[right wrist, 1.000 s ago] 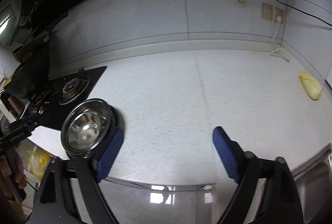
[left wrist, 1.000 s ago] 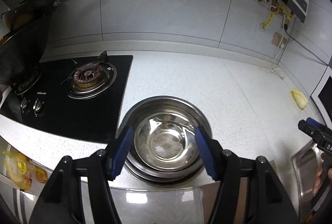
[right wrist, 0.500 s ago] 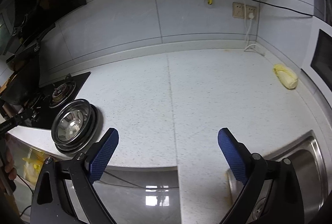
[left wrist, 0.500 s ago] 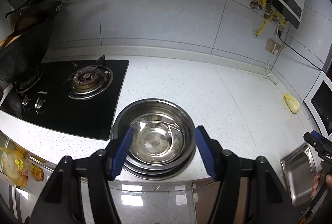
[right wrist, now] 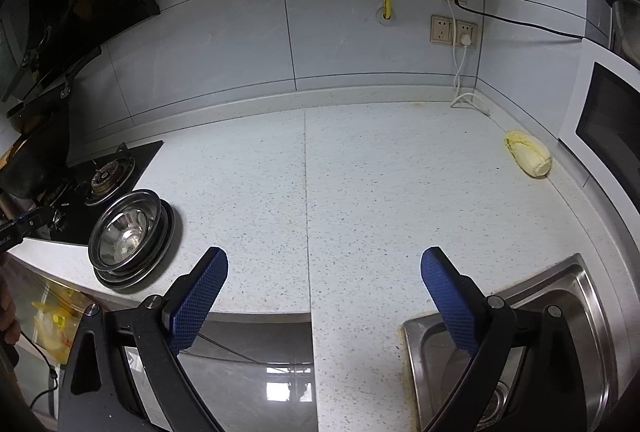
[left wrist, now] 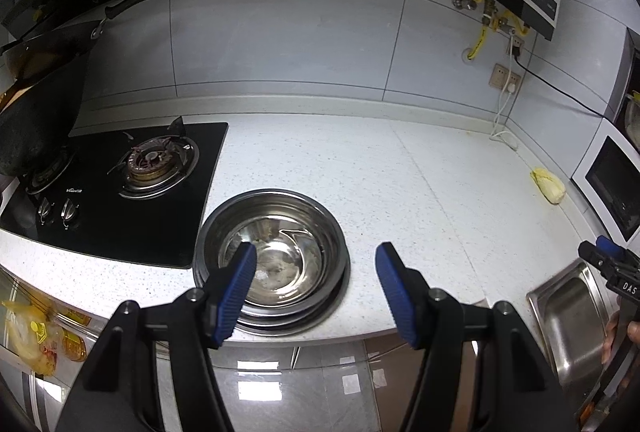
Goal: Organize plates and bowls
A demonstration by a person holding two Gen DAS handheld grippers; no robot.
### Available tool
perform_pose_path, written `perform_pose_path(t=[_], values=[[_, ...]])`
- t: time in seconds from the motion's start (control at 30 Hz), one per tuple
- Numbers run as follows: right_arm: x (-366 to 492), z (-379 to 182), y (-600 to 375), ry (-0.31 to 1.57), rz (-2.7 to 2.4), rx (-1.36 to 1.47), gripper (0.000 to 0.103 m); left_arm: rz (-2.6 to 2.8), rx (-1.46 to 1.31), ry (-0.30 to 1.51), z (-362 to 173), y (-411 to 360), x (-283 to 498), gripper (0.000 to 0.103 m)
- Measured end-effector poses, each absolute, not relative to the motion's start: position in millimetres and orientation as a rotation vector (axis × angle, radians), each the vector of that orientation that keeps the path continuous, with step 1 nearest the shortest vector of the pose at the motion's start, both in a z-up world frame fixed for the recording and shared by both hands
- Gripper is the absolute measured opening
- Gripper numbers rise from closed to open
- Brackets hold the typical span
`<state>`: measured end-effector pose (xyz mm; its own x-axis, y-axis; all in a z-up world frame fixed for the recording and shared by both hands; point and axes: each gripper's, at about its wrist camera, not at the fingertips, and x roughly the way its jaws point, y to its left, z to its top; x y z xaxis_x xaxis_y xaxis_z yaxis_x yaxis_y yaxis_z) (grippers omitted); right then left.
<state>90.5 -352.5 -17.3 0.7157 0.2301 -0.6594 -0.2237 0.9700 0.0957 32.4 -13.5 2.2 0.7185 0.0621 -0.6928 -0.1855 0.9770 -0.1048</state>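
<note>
Beside the stove [left wrist: 120, 184], nested steel bowls [left wrist: 276, 260] sit empty; both tools gape, holding nothing.

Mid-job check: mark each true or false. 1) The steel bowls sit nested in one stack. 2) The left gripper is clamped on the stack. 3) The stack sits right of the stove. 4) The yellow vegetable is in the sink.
1) True: the bowl stack is nested on the countertop.
2) False: the left gripper is open, holding nothing.
3) True: it sits right of the stove.
4) False: the yellow vegetable lies on the countertop, apart from the sink.
</note>
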Motion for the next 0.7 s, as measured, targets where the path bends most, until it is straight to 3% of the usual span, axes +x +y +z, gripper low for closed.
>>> perform_pose_path(t=[0.7], values=[[101,-25,-333,0.737,0.305,-0.006,0.096,0.214,-0.178,0.773,5,-1,15,0.06]])
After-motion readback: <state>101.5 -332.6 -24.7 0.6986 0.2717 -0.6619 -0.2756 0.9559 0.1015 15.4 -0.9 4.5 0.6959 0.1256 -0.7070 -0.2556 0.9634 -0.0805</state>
